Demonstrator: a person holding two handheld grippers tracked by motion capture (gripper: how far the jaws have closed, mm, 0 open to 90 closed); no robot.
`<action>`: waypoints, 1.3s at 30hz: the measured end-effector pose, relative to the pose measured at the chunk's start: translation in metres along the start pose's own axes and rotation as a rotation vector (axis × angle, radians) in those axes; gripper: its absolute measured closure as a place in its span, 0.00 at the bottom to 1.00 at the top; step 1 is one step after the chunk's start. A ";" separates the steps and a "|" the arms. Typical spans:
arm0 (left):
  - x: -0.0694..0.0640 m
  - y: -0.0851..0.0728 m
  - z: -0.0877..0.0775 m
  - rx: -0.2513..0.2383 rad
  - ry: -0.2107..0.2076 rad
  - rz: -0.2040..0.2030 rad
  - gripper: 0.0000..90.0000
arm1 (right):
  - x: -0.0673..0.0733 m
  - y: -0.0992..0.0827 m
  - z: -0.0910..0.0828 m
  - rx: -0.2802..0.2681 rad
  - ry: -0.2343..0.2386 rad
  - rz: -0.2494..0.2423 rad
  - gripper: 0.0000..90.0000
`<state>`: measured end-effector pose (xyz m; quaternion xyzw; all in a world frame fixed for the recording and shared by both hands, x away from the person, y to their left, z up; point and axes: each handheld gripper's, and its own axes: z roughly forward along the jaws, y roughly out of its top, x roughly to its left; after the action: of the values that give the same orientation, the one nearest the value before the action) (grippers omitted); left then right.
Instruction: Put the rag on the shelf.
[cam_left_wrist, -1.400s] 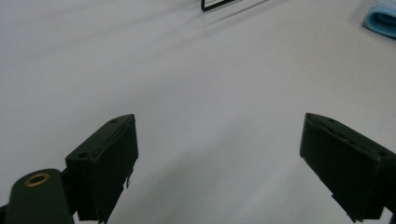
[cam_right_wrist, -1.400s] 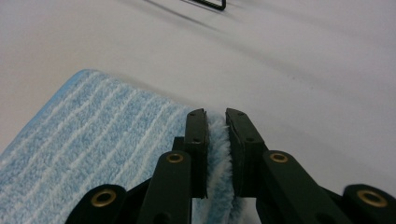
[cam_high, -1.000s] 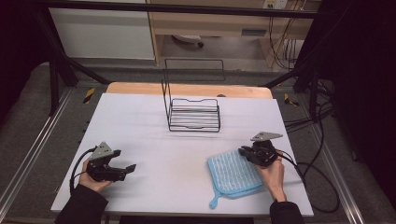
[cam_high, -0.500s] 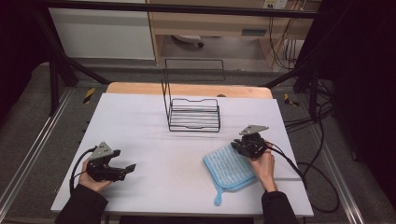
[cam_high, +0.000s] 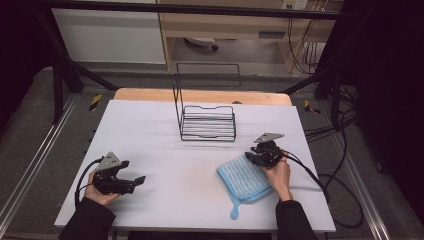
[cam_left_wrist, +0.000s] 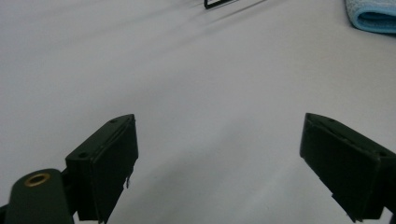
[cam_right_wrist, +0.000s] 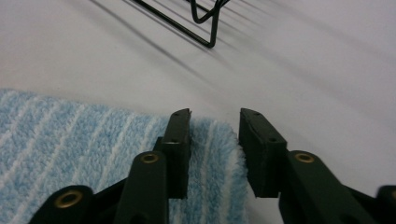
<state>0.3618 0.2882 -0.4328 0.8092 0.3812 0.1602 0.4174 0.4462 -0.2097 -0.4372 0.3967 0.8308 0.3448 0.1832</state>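
Blue striped cloth (cam_high: 245, 179) flat on the white tabletop (cam_high: 165, 150), toward the person's side of the wire rack (cam_high: 207, 122) and a little to its right, well apart from it. A blue loop at the cloth's near corner, pointing to the tabletop's front edge.

Right claw (cam_high: 252, 159) at the far right corner of the cloth, low over it, held in the person's right hand (cam_high: 278, 175). In the right gripper view, jaws a little apart and just been opening, the cloth's corner (cam_right_wrist: 205, 154) lying under and between them, the pads not pressing on it. Cloth edge ending just beside the right-hand jaw there. A leg of the wire rack (cam_right_wrist: 205, 23) seen beyond, farther along the tabletop.

Left claw (cam_high: 137, 180) far to the left of the cloth, near the tabletop's front left part, in the person's left hand (cam_high: 97, 192). Jaws spread wide in the left gripper view, nothing between them except bare tabletop (cam_left_wrist: 210, 93). Corner of the cloth (cam_left_wrist: 371, 16) visible far off at the upper right of that view.
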 end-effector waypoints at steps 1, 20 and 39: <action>0.000 0.000 0.000 0.001 0.000 -0.002 0.13 | 0.000 0.000 0.000 0.000 0.000 0.000 0.68; 0.001 0.000 0.001 0.007 0.007 -0.006 0.13 | 0.035 -0.002 -0.048 -0.159 0.138 0.084 0.17; 0.002 -0.001 0.002 0.014 0.010 -0.004 0.13 | 0.095 0.003 -0.010 -0.007 0.182 0.012 0.54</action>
<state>0.3634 0.2891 -0.4347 0.8106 0.3859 0.1606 0.4102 0.3835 -0.1385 -0.4316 0.3679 0.8404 0.3836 0.1062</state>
